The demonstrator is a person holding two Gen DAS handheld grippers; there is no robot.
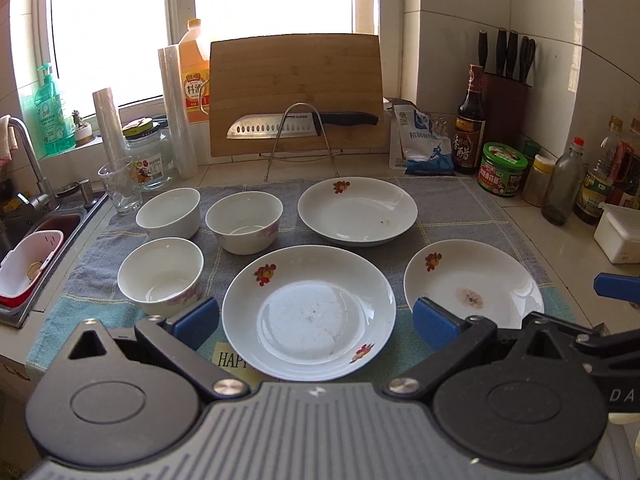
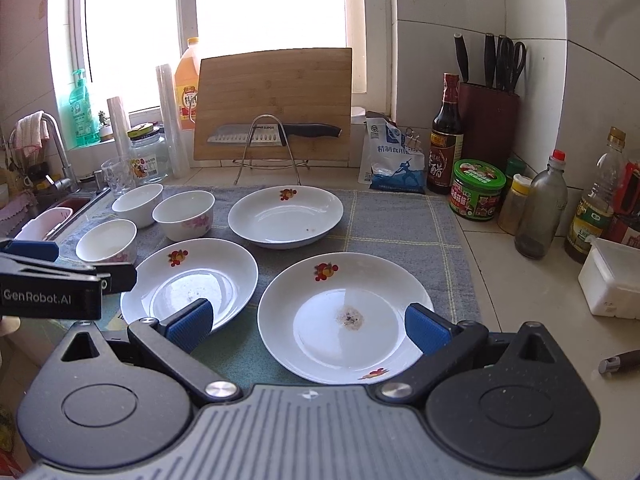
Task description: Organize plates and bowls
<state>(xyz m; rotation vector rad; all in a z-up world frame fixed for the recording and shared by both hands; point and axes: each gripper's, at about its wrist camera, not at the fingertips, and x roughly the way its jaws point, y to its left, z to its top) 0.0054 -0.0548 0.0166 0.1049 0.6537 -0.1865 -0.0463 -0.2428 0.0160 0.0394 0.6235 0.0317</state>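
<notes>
Three white plates with red flower prints lie on a grey cloth point(image 1: 448, 204): a near middle plate point(image 1: 308, 312), a near right plate point(image 1: 472, 284) with a brown stain, and a far plate point(image 1: 357, 211). Three white bowls point(image 1: 161, 275) point(image 1: 243, 222) point(image 1: 169, 212) stand at the left. My left gripper point(image 1: 316, 322) hangs open above the near middle plate, holding nothing. In the right wrist view my right gripper point(image 2: 308, 328) is open over the stained plate point(image 2: 346, 316); the middle plate point(image 2: 190, 282), far plate point(image 2: 285, 215) and bowls point(image 2: 107, 240) point(image 2: 184, 216) point(image 2: 137, 204) lie beyond.
A cutting board point(image 1: 296, 96) with a knife point(image 1: 296, 124) on a wire rack leans at the back. A sink point(image 1: 36, 236) with a pink basket is at the left. Bottles, jars and a knife block point(image 1: 504, 108) crowd the right; a white box point(image 2: 610, 280) sits near the right edge.
</notes>
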